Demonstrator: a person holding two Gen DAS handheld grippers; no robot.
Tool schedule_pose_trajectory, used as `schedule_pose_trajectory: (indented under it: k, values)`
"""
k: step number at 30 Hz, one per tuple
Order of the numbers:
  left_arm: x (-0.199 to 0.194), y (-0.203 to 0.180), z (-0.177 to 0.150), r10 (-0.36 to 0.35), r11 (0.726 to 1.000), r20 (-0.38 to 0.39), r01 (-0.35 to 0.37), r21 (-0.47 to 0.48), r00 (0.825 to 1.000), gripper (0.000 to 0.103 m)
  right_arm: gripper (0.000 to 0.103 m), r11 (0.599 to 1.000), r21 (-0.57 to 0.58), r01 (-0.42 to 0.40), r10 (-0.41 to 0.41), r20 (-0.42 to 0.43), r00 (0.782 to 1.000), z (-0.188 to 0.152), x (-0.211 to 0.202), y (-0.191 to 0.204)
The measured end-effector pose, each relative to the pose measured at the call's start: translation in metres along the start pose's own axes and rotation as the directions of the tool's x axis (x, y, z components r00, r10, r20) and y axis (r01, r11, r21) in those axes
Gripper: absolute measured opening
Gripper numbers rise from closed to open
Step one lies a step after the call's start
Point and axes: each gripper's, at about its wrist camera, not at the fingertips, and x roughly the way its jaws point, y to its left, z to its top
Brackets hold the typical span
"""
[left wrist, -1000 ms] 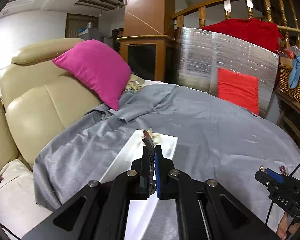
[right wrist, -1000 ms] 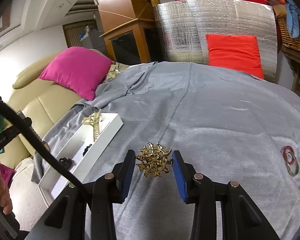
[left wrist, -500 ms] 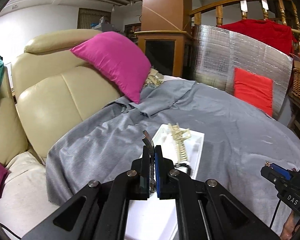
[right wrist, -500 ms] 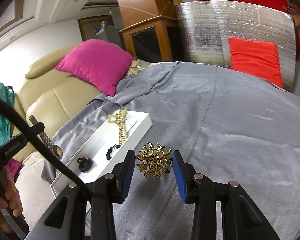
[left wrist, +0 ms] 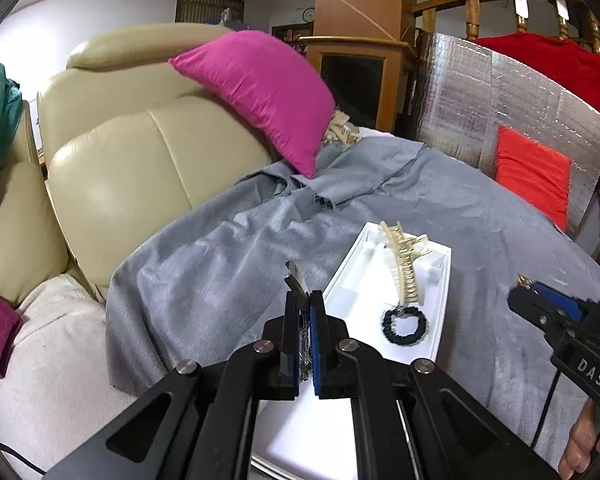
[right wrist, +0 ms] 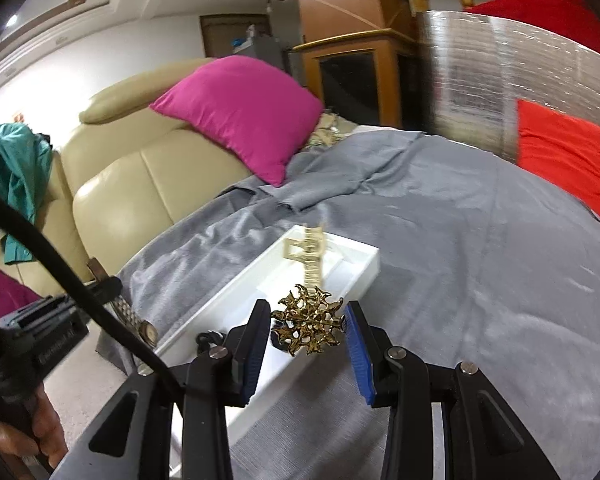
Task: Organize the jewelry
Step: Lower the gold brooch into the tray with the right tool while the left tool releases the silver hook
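Note:
My left gripper (left wrist: 305,320) is shut on a metal-band wristwatch (left wrist: 298,280), held above the near left edge of the white tray (left wrist: 440,280); the watch also shows in the right wrist view (right wrist: 136,320). My right gripper (right wrist: 306,324) is shut on a spiky gold brooch (right wrist: 307,320), held above the tray's right rim (right wrist: 364,276). In the tray lie a cream hair claw clip (left wrist: 404,260) and a black scrunchie (left wrist: 404,324). The right gripper (left wrist: 548,312) shows at the right in the left wrist view.
The tray sits on a grey cloth (left wrist: 480,220) over a round table. A beige leather sofa (left wrist: 120,160) with a magenta cushion (left wrist: 260,92) stands to the left. A silver foil panel (left wrist: 500,92) with a red patch stands behind the table.
Both grippers have swung left toward the tray, each keeping its hold. The tray now lies closer below both of them, and the sofa fills more of the views.

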Motion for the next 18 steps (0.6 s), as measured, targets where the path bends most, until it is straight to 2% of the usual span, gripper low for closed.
schedule_pose_trajectory:
  k: [7, 12, 18]
  values:
    - [0.010, 0.008, -0.003, 0.002, 1.000, -0.040, -0.003, -0.018, 0.999, 0.004, 0.041, 0.999, -0.014, -0.046, 0.045, -0.047, 0.998, 0.008, 0.031, 0.017]
    - [0.026, 0.018, -0.009, -0.026, 0.998, -0.121, 0.019, -0.063, 0.992, 0.004, 0.041, 0.997, 0.006, -0.081, 0.081, -0.121, 0.989, 0.005, 0.057, 0.020]
    - [0.040, 0.015, -0.015, 0.003, 0.999, -0.170, -0.011, -0.046, 0.985, 0.004, 0.041, 0.995, 0.007, -0.097, 0.097, -0.179, 0.979, 0.001, 0.081, 0.027]
